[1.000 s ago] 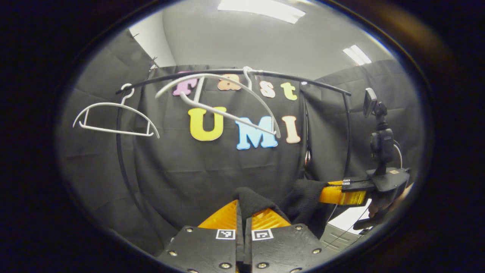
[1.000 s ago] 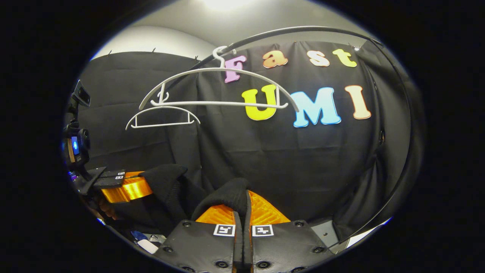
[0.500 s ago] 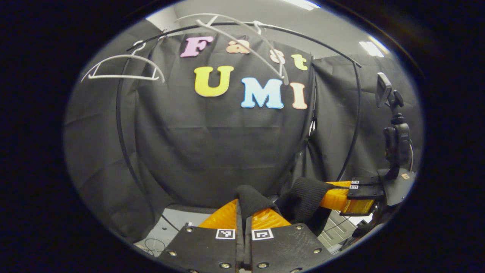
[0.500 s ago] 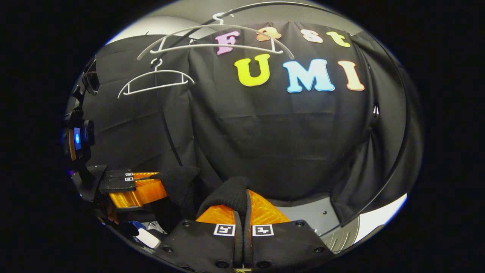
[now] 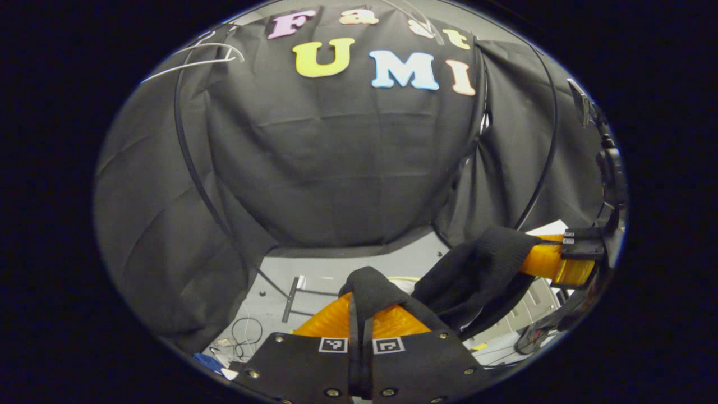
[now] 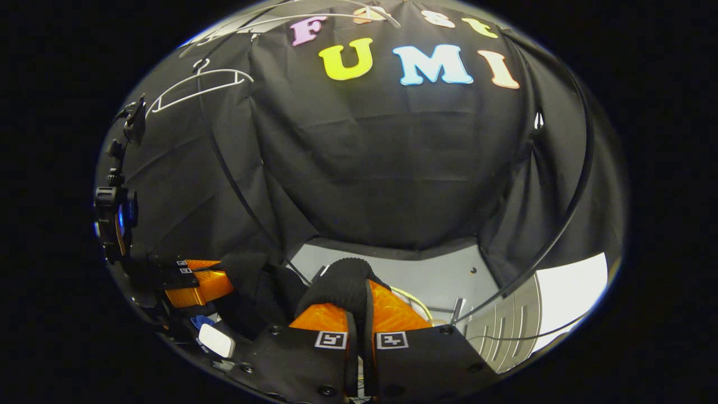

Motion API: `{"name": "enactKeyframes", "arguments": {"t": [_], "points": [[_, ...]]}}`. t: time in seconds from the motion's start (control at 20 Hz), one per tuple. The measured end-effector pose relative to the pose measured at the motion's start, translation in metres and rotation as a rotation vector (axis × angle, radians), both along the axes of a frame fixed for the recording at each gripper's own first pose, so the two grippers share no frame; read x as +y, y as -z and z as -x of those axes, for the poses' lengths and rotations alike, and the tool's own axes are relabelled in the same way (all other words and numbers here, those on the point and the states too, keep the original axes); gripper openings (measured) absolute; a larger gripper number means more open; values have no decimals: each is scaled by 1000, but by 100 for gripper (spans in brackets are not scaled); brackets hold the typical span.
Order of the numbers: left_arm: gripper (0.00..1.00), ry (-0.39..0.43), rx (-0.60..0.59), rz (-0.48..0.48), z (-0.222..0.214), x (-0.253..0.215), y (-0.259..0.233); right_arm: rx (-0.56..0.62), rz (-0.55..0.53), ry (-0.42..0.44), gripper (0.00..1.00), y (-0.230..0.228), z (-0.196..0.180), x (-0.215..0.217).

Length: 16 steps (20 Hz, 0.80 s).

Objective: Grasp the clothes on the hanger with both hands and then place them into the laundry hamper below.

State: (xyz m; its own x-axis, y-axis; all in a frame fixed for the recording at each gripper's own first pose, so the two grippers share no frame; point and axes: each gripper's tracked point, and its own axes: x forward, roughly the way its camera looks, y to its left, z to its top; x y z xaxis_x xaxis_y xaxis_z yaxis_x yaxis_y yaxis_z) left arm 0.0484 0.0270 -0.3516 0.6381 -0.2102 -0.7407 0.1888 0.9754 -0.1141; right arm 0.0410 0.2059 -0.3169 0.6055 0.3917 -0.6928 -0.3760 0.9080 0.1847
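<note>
both hand-held grippers, left point(image 5: 357, 297) and right point(image 6: 360, 292), pinch black garment point(image 5: 477, 269)

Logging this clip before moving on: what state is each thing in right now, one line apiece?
Left tongs: shut on the black garment.
Right tongs: shut on the black garment.
Black garment: off the hanger, slung between both tongs.
White hangers: bare, on the black rail.
Laundry hamper: slatted wall low at right; inside unseen.
</note>
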Motion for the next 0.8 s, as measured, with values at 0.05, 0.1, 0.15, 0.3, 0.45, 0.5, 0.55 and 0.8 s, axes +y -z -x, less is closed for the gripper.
{"name": "enactKeyframes", "arguments": {"t": [0.05,0.1,0.15,0.3,0.45,0.5,0.55,0.8], "points": [[2,1,29,-6,1,-2,5,20,7,4,2,8,5,-2],[2,1,58,-11,4,-5,12,46,13,3,5,16,10,-4],[1,0,80,-19,5,-5,18,62,22,8,9,23,15,-6],[3,-12,114,-39,11,-5,39,94,57,24,9,37,25,-15],[5,-17,132,-33,12,-2,40,119,86,40,20,46,30,-22],[21,-16,131,-26,13,2,41,127,95,43,23,49,30,-24],[37,-11,122,-19,13,6,39,135,97,43,28,51,33,-24],[87,-21,53,-56,-1,17,18,159,115,27,79,54,44,-25]]}}
